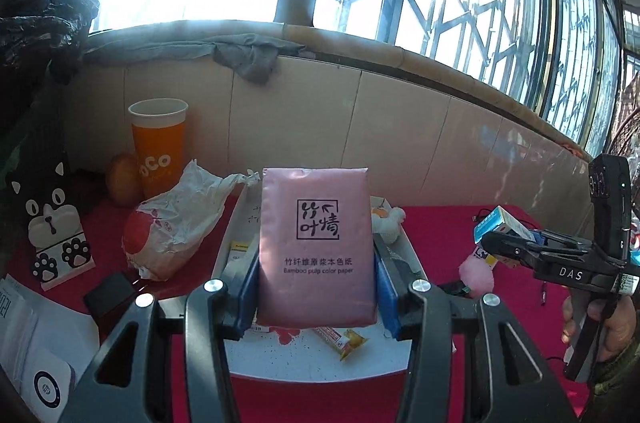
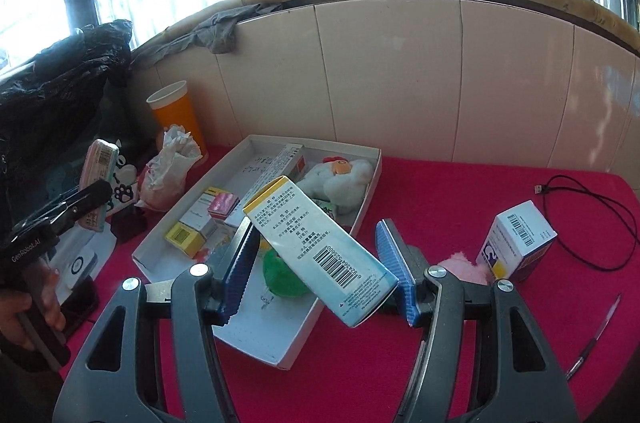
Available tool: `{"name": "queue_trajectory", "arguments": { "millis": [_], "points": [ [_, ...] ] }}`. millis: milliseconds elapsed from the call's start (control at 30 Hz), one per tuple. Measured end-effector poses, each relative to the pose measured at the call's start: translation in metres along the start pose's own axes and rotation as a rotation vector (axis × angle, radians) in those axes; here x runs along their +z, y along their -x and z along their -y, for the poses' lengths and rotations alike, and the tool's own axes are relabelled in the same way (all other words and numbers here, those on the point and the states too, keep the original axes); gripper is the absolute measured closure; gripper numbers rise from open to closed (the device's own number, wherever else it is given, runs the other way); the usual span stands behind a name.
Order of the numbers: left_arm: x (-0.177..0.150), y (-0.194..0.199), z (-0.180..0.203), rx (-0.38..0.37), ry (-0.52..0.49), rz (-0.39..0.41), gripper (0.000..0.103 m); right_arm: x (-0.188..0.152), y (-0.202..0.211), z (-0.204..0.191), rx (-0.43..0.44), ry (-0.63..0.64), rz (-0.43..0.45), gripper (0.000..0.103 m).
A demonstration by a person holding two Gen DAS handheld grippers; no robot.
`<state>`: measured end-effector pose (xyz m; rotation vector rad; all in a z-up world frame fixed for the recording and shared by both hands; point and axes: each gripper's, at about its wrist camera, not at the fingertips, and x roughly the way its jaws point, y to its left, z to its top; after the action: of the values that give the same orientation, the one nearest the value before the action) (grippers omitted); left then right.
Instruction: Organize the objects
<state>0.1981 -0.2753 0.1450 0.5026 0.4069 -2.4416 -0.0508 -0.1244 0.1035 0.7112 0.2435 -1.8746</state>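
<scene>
Left gripper (image 1: 316, 251) clamped on a pink rectangular tissue pack (image 1: 314, 243), held upright above the shallow white cardboard tray (image 2: 280, 351) on the red cloth. Right gripper (image 2: 316, 267) closed on a pale blue-and-white medicine carton with a yellow end (image 2: 320, 247), long axis slanted corner to corner between the blue pads, poised over the tray's near end. Both loads above the tray, neither plainly nearer. Free floor beneath hidden by the held items; tissue pack's lower edge masked by the fingers (image 1: 246, 287); tray's small boxes too small to read.
</scene>
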Motion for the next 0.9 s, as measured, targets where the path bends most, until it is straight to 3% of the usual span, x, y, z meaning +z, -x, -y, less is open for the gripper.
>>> {"name": "queue_trajectory", "arguments": {
  "millis": [200,333,600,800,867,900],
  "points": [
    [0.018,-0.044,0.012,-0.013,-0.072,-0.071,0.054,-0.002,-0.041,-0.039,0.019,0.069,-0.068,0.043],
    [0.029,-0.075,0.021,0.030,-0.137,-0.109,0.054,-0.008,-0.060,-0.055,0.041,0.069,-0.107,0.042],
    [0.023,-0.124,0.004,0.089,-0.127,-0.225,0.054,-0.021,-0.096,-0.054,0.045,0.037,-0.200,0.042],
    [0.016,-0.140,-0.002,0.106,-0.098,-0.259,0.053,-0.028,-0.105,-0.074,0.010,0.125,-0.202,0.041],
    [0.014,-0.142,-0.002,0.096,-0.088,-0.268,0.050,-0.030,-0.104,-0.079,-0.004,0.168,-0.192,0.025],
    [0.013,-0.143,-0.002,0.101,-0.091,-0.271,0.043,-0.030,-0.102,-0.082,-0.017,0.189,-0.175,0.010]
  ]
}}
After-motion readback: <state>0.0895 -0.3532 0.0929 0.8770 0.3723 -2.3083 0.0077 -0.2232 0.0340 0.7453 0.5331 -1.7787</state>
